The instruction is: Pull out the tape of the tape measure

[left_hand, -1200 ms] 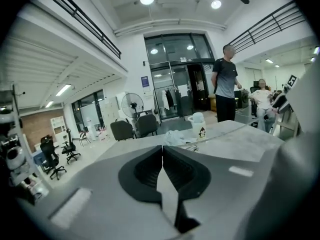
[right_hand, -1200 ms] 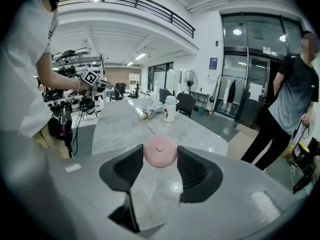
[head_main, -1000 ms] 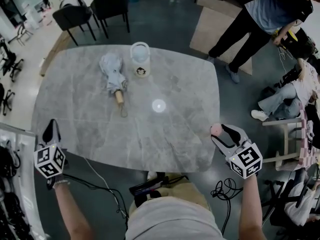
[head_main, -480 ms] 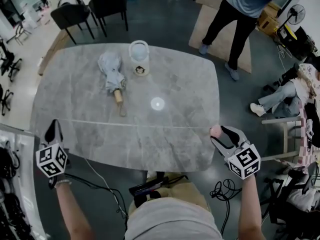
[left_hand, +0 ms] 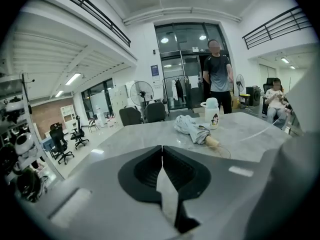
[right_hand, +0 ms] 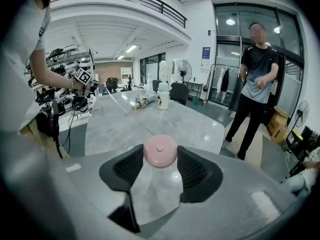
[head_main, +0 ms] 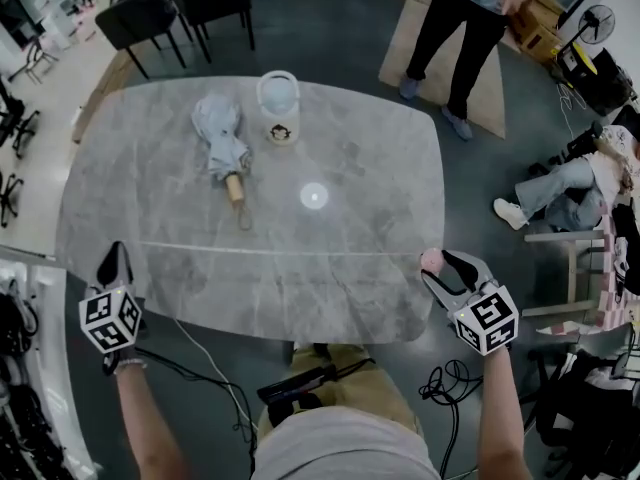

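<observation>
Standing beside the folded umbrella (head_main: 222, 143), the white bottle (head_main: 279, 108) hides its contents. The right gripper (head_main: 437, 265), jaws wide, clasps the pink tape measure (head_main: 431, 259); the left gripper (head_main: 112, 255), jaws together, pinches its tape (head_main: 280, 250).

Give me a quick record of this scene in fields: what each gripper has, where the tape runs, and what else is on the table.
Left gripper: shut on the end of the tape, by the table's left edge
Right gripper: shut on the pink tape measure, at the table's right edge
Tape: drawn out in a straight line over the table, from one gripper to the other
Also on table: folded umbrella and white bottle, on the far side
</observation>
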`<state>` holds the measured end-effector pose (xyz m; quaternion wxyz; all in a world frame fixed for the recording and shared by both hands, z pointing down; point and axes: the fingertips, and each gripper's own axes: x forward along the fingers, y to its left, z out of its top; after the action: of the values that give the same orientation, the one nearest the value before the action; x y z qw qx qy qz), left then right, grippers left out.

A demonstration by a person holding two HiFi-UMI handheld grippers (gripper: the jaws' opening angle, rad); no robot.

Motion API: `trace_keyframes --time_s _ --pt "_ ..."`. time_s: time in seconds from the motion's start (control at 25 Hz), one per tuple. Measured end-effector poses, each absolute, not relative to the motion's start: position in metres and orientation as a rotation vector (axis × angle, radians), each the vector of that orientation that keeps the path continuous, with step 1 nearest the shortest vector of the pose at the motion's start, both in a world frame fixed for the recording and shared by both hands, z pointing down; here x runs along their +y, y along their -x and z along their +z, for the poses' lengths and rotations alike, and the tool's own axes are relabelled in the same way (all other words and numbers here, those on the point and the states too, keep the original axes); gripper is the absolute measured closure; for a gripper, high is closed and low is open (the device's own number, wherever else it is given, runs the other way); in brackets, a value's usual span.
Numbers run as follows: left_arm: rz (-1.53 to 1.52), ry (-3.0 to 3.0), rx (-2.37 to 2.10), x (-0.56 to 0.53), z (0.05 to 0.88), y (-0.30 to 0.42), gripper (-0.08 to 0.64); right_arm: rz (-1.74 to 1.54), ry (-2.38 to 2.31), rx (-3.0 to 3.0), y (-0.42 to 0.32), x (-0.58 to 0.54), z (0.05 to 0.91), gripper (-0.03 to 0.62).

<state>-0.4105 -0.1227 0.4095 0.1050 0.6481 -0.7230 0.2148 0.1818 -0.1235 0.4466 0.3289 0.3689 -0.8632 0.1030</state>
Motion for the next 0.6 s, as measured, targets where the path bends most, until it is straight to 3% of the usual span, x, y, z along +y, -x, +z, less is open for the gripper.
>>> trace_keyframes --time_s 0.6 --pt "0.736 -1.875 -1.997 -0.148 0.482 0.414 0.537 0.365 -0.957 -2.174 -0.179 -0.14 0.505 0.379"
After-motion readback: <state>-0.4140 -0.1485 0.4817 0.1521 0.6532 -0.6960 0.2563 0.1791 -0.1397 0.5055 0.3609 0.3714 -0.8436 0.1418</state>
